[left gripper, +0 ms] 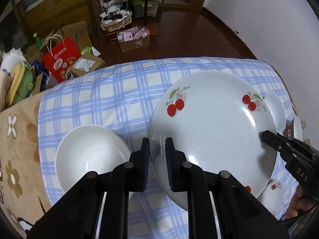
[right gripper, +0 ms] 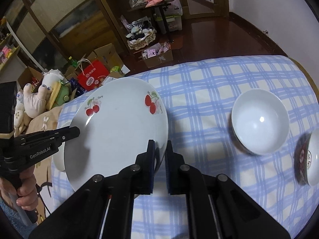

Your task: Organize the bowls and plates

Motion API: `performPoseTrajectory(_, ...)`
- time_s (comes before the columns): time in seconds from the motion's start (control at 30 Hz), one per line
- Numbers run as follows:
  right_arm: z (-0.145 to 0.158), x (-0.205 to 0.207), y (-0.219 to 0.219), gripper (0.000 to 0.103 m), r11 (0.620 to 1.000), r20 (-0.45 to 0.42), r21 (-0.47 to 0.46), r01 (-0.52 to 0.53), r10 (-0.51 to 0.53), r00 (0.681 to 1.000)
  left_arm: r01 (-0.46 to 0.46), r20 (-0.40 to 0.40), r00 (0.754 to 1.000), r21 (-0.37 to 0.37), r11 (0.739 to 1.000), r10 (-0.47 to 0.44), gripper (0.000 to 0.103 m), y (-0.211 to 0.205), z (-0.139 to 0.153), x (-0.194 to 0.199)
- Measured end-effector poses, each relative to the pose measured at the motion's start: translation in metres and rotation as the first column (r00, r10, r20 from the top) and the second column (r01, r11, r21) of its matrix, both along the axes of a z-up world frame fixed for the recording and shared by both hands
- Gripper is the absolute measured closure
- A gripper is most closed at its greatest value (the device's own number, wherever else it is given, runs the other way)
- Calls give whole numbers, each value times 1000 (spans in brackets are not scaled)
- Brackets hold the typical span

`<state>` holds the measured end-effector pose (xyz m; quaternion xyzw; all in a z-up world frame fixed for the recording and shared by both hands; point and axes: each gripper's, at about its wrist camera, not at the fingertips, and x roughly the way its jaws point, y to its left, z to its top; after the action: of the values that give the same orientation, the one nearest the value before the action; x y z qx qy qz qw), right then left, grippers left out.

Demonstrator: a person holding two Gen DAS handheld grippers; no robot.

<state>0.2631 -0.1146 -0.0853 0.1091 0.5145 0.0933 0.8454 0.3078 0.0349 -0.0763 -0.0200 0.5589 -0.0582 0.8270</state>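
I hold the cherry plate (left gripper: 209, 131) by opposite rims, my left hand-held gripper (left gripper: 157, 149) pinched on one edge and my right hand-held gripper (right gripper: 159, 151) on the other, because it is wide and slippery. It hangs above the checked cloth (right gripper: 199, 91), between the white bowl (right gripper: 260, 123) and the plain plate (left gripper: 89, 151).

a lived-in home room: checked tablecloth (right gripper: 209, 83), cardboard boxes (left gripper: 135, 39) on wooden floor, red shopping bag (left gripper: 59, 59) and soft toys (right gripper: 35, 99) at left
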Motion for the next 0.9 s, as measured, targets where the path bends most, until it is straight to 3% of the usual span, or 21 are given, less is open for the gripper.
performPoseTrajectory(0.43,39,-55,-12,94,1000,50,6,20,-20,999,5,54,999,-64,998,-2,88,-6,40,-60)
performPoseTrajectory(0.9,66,-127,-60,94,996,85,-17,92,-90,992,73,82,994,-95,993,-65,88,-60,61,-118)
